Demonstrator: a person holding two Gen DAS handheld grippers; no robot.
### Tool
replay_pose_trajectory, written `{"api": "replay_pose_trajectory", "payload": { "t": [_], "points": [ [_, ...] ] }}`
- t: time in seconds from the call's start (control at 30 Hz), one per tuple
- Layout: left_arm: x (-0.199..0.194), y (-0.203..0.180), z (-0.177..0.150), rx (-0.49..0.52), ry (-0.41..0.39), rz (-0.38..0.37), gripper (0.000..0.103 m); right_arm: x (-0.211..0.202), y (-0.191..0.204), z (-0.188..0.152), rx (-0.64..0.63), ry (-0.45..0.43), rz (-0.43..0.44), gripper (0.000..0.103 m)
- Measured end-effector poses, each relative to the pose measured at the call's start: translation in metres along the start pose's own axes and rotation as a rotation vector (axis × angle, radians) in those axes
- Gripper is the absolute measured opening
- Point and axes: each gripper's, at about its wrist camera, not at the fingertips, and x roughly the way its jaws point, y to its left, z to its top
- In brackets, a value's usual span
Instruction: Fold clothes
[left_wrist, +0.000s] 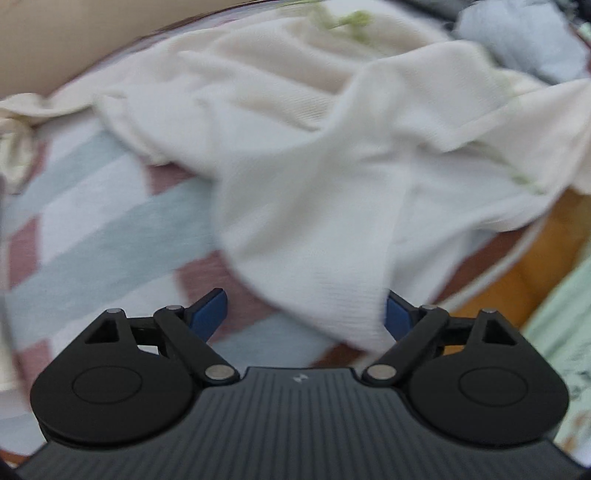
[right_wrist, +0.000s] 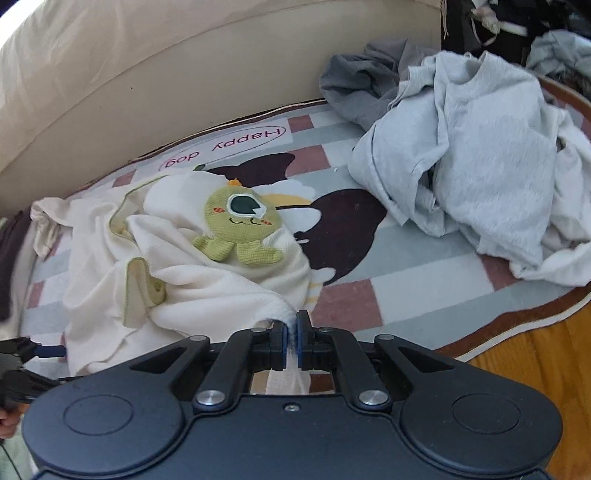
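On the checked rug, left of the grey clothes pile, lies the cream garment, crumpled. Left hand-held gripper spread open at a hanging flap; right hand-held gripper pinches 1 edge. Risk: thin pinch slipping, flap bunching.

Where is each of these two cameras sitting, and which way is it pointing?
Left wrist: rides on the left gripper, looking forward along its open blue-padded fingers at the cream garment on the checked rug.
Right wrist: rides on the right gripper, shut on the cream garment's edge, facing the beige sofa and a grey clothes pile; the left gripper shows at the left edge.
Shared: the cream garment and the checked rug.
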Motion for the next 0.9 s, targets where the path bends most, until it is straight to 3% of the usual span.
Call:
{"api": "replay_pose_trajectory", "payload": {
  "t": [0.07,0.13,0.2,0.23,0.37,0.57,0.73,0.9],
  "points": [
    [-0.003,0.009,-0.003,-0.029,-0.008,0.017,0.071,0.001,-0.003,0.000,0.031,0.015,0.035,0.012],
    [-0.010,0.019,-0.004,-0.070,-0.021,0.003,0.036,0.002,-0.006,-0.001,0.070,0.040,0.070,0.015],
    [-0.017,0.024,-0.004,-0.082,-0.046,-0.003,0.023,0.007,-0.009,-0.001,0.119,0.094,0.116,0.036],
    [-0.018,0.025,-0.003,-0.080,-0.050,0.037,0.022,0.010,-0.011,-0.003,0.144,0.114,0.137,0.044],
    [-0.018,0.030,0.002,-0.047,-0.065,0.206,0.019,0.017,-0.017,-0.007,0.210,0.164,0.163,0.045],
    [-0.021,0.048,0.000,-0.161,-0.071,0.218,0.019,0.017,-0.020,-0.014,0.192,0.212,0.015,0.045],
    [-0.023,0.047,-0.004,-0.154,-0.089,0.238,0.019,0.019,-0.024,-0.014,0.086,0.207,-0.173,0.045],
    [-0.032,0.046,0.001,-0.154,-0.146,0.285,0.011,0.016,-0.039,-0.013,0.086,0.220,-0.202,0.045]
  ]
}}
